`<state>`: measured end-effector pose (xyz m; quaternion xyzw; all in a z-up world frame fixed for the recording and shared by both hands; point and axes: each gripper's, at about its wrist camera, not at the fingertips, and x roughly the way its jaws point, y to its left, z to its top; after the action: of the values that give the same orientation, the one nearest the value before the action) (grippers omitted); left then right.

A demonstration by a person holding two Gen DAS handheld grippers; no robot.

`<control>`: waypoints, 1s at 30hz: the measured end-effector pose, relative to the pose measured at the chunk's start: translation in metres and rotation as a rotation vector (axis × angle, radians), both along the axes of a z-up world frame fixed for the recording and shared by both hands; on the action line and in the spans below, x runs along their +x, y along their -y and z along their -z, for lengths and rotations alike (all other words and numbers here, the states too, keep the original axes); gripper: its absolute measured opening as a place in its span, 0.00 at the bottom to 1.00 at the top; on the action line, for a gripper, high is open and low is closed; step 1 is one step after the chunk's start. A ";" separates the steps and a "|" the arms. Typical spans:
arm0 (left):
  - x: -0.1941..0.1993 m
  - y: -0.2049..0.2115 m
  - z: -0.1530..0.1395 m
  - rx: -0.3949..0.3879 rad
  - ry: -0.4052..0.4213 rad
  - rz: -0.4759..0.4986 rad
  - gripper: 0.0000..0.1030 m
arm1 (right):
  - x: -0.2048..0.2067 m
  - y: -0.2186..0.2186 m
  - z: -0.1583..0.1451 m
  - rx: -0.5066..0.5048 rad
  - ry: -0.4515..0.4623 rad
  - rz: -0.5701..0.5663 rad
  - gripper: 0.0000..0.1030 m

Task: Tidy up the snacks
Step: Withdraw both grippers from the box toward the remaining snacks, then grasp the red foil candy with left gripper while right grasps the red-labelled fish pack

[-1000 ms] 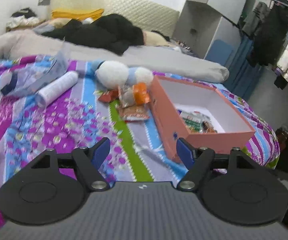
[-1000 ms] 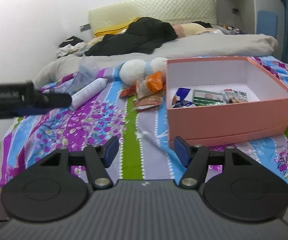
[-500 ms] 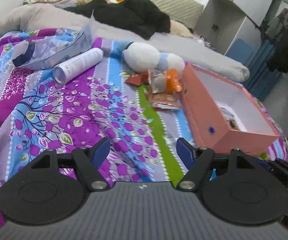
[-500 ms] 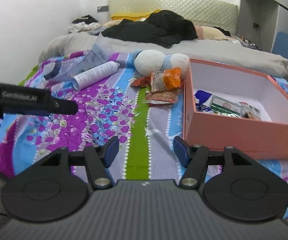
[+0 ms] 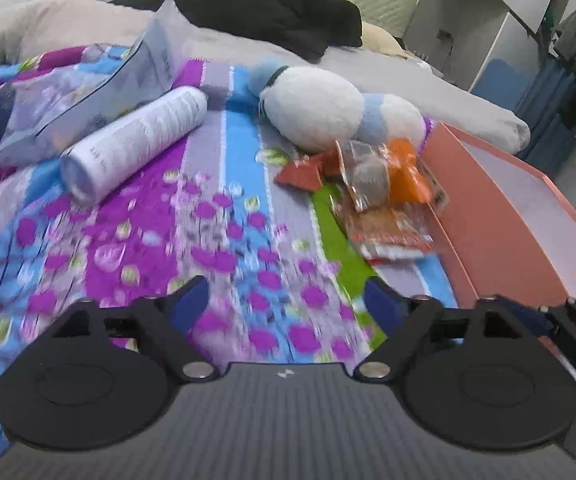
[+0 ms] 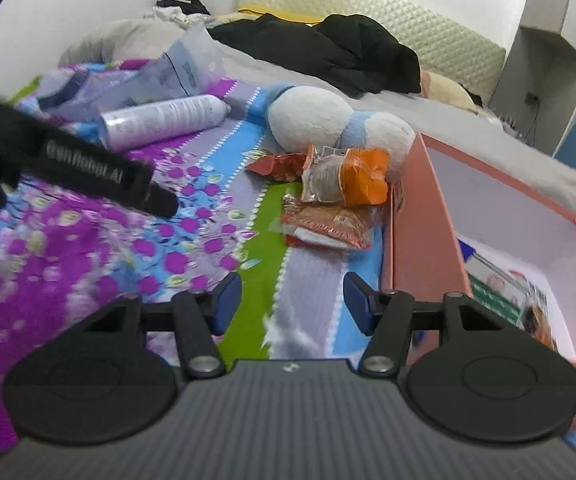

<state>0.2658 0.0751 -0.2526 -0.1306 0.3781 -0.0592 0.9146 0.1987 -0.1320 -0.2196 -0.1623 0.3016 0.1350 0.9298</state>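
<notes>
A salmon-pink cardboard box (image 6: 419,216) with a white inside sits open on the bed, right of the snack pile. In the right wrist view its floor holds a few packets (image 6: 503,292) — one green and white, others too cut off to name — lying against the near wall; the rest of the floor shows bare white. In the left wrist view only the box (image 5: 499,216) wall and rim are seen, not its contents.

The loose snacks lie just left of the box, touching its near corner: a clear packet with an orange end (image 6: 347,178) on top, a flat red-orange packet (image 6: 327,222) under and in front of it, and a small dark red wrapper (image 6: 276,166) to the left. They rest against a white and blue plush toy (image 6: 327,122). Further left lie a white cylindrical bottle (image 6: 164,120) on its side and a translucent plastic bag (image 6: 184,70) behind it.

Between the grippers and the snacks the floral striped bedspread (image 6: 192,240) is open. The left gripper (image 5: 286,300) has just been widening its jaws and stands wide apart over the cover, nothing between them. The right gripper (image 6: 291,300) has just been narrowing a little, its jaws about half apart and empty — near the box's front corner. The left gripper's black body (image 6: 88,164) crosses the left of the right wrist view.
</notes>
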 end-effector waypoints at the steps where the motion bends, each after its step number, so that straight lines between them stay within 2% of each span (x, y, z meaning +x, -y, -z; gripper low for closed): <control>1: 0.009 -0.001 0.002 -0.002 0.005 0.010 0.88 | 0.007 -0.001 0.005 -0.011 0.004 0.004 0.57; 7: 0.063 -0.001 0.014 0.014 0.006 0.055 0.88 | 0.039 -0.011 0.029 -0.153 0.021 0.030 0.55; 9: 0.081 0.000 0.018 -0.007 0.008 0.067 0.88 | 0.047 -0.013 0.036 -0.208 0.031 0.050 0.49; 13: 0.113 0.003 0.027 -0.053 -0.007 0.058 0.88 | 0.063 -0.014 0.047 -0.267 0.048 0.075 0.45; 17: 0.144 0.009 0.031 -0.074 -0.002 0.067 0.88 | 0.070 -0.021 0.054 -0.341 0.101 0.082 0.45; 22: 0.171 0.024 0.035 -0.026 0.006 0.110 0.87 | 0.077 -0.031 0.067 -0.466 0.144 0.052 0.45; 25: 0.182 0.033 0.041 0.002 0.010 0.139 0.86 | 0.081 -0.034 0.070 -0.492 0.147 0.038 0.34; 27: 0.189 0.037 0.045 0.019 0.002 0.151 0.75 | 0.082 -0.037 0.071 -0.498 0.147 0.027 0.26; 29: 0.192 0.040 0.049 0.033 -0.005 0.161 0.64 | 0.083 -0.038 0.072 -0.503 0.148 0.011 0.14; 30: 0.192 0.040 0.050 0.038 -0.007 0.165 0.55 | 0.083 -0.039 0.072 -0.500 0.145 0.003 0.15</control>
<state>0.4582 0.0350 -0.3030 -0.0818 0.3917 -0.1267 0.9076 0.2816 -0.0933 -0.2918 -0.3959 0.2584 0.0427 0.8801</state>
